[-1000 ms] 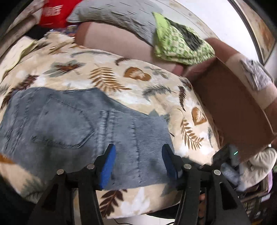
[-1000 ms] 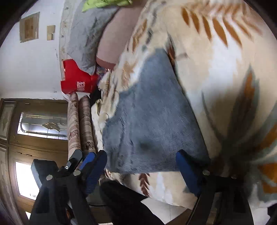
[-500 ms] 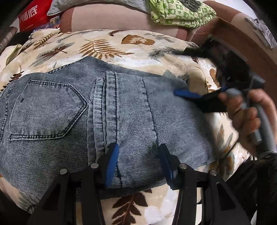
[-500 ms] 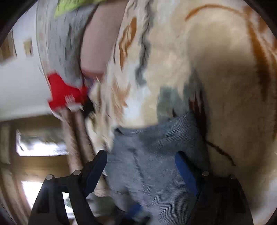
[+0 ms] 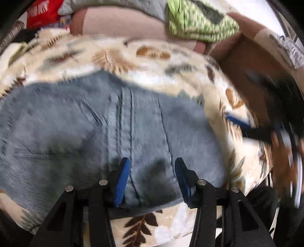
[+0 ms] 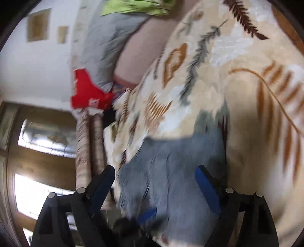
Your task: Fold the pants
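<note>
my left tool (image 5: pixel 152 176) hangs low over the near hem of the pants (image 5: pixel 95 133), its blue pads partly spread with denim lying between them; the picture is too smeared for me to tell whether the pads actually press the cloth, so i call them apart. my right tool (image 6: pixel 155 188) stands wide and its jaws are opening, with the grey-blue denim showing in the gap but neither pad on it. from the left view i also catch the right tool off at the right edge, a blue pad and black frame with a blurred hand (image 5: pixel 285 152) behind it, over the blanket (image 5: pixel 171 62) just beyond the side edge of the pants.

the pants lie flat on the leaf-patterned blanket, back side up, a centre seam running away from my left tool and a pocket outline to its left. behind the blanket sits a pinkish cushion (image 5: pixel 123 22), with a green patterned cloth (image 5: pixel 199 20) on its right end and a red bag (image 5: pixel 41 13) at the far left. from the right view i see a white wall (image 6: pixel 38 72) and a wooden door with glass panes (image 6: pixel 38 152).
</note>
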The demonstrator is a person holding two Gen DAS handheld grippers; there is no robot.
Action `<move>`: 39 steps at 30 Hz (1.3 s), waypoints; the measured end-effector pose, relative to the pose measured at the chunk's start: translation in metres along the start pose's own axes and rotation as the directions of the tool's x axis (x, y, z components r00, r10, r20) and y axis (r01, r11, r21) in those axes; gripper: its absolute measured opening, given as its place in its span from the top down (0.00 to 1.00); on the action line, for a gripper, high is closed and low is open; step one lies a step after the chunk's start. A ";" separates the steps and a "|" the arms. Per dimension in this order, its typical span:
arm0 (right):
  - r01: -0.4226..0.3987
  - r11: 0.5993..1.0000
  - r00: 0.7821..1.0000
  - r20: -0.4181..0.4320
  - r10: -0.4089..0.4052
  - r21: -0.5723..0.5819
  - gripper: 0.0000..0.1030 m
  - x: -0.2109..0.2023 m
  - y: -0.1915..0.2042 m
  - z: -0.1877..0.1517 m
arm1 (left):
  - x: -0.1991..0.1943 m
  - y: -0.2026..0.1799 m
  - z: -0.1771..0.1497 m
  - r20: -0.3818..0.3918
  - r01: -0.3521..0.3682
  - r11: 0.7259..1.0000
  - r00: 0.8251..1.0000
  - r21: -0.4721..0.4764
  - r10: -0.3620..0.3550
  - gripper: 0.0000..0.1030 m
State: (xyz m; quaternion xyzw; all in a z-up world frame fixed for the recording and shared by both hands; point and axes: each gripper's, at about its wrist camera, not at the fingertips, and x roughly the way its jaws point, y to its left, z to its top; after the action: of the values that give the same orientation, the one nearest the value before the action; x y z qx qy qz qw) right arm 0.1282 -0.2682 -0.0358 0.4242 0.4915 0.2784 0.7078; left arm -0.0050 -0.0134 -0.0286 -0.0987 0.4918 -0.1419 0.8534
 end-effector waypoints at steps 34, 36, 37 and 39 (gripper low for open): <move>0.237 0.970 0.969 -0.054 -0.239 -0.045 0.12 0.029 0.008 -0.013 | -0.065 0.105 -0.010 0.186 0.050 0.960 0.983 -0.276 0.003 0.32; 0.198 0.972 0.976 -0.071 -0.208 -0.125 0.12 0.034 0.038 -0.027 | -0.092 0.151 -0.025 0.246 0.028 0.895 0.965 -0.445 0.092 0.32; 0.176 0.973 0.978 -0.087 -0.190 -0.147 0.12 0.035 0.045 -0.033 | -0.102 0.170 -0.034 0.260 0.025 0.857 0.957 -0.515 0.128 0.32; 0.126 0.969 0.976 -0.149 -0.160 -0.215 0.12 0.066 0.076 -0.050 | -0.117 0.210 -0.054 0.272 0.027 0.759 0.941 -0.651 0.200 0.32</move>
State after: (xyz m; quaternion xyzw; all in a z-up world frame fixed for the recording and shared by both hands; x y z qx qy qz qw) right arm 0.1073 -0.1609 -0.0074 0.2882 0.5466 0.3095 0.7227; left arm -0.0769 0.2222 -0.0250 -0.3850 0.3668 0.0946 0.8416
